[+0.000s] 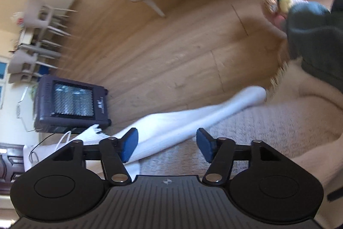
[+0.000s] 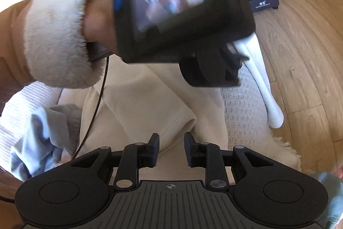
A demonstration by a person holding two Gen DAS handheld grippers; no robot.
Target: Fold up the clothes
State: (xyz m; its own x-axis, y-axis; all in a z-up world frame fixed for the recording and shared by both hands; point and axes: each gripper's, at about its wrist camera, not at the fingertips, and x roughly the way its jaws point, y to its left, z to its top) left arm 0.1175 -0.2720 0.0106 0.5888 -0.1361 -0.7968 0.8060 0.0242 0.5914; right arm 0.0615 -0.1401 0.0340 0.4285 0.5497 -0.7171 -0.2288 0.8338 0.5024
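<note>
A long white sleeve [image 1: 193,115] lies stretched along the edge of a textured beige rug [image 1: 268,126]. My left gripper [image 1: 167,142] hovers low over it, blue pads [image 1: 130,143] apart, the white cloth running under the gap without being pinched. In the right wrist view that sleeve [image 2: 265,89] reaches onto the wood floor, with the blurred left gripper [image 2: 234,61] above its upper end. A cream garment [image 2: 150,100] lies folded over on the rug. My right gripper [image 2: 172,149] sits just above it, black pads a narrow gap apart with cream cloth showing between them.
A dark electric heater [image 1: 70,104] stands on the wood floor [image 1: 171,46] beside the rug, along with a white cable [image 1: 64,138]. A crumpled light blue garment [image 2: 42,132] lies at the left. A fluffy cuff [image 2: 60,35] and black cord [image 2: 96,104] hang over the cream garment. Chairs [image 1: 32,20] stand far off.
</note>
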